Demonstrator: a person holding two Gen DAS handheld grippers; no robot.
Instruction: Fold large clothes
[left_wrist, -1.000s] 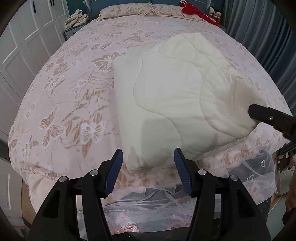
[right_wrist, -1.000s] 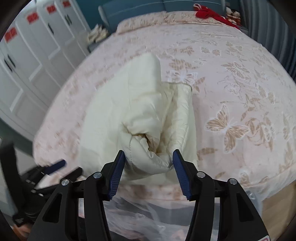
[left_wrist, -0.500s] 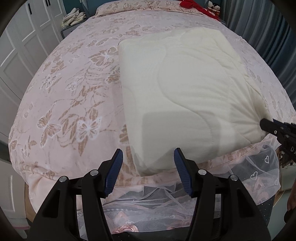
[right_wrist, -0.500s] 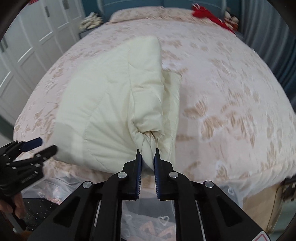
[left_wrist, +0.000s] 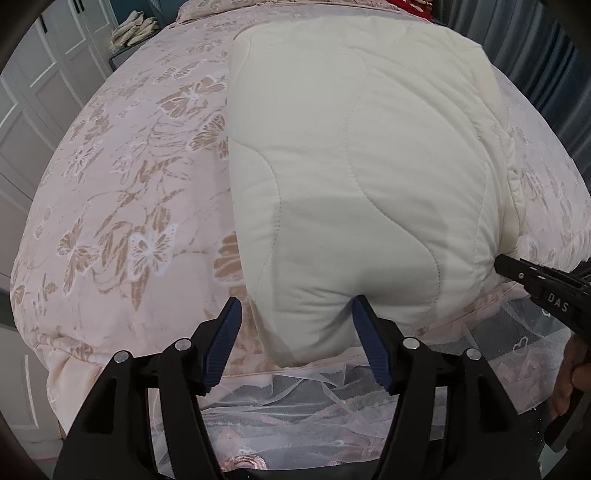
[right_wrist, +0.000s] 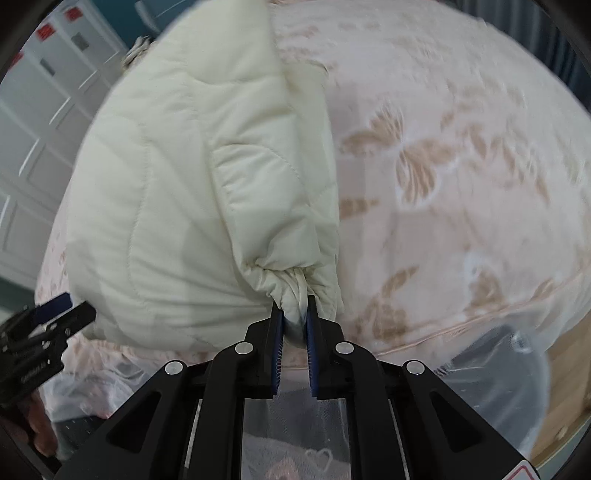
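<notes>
Both wrist views angled steeply down, close over the bed's near edge. Shared: cream quilted garment, centre frame in each.

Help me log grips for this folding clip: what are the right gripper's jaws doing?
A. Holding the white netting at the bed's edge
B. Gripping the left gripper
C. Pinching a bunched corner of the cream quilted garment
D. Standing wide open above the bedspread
C: the right gripper has its jaws closed on a gathered corner of the cream garment.

The quilted coat fills the bed's near edge — bare bedspread lies open on both sides.
</notes>
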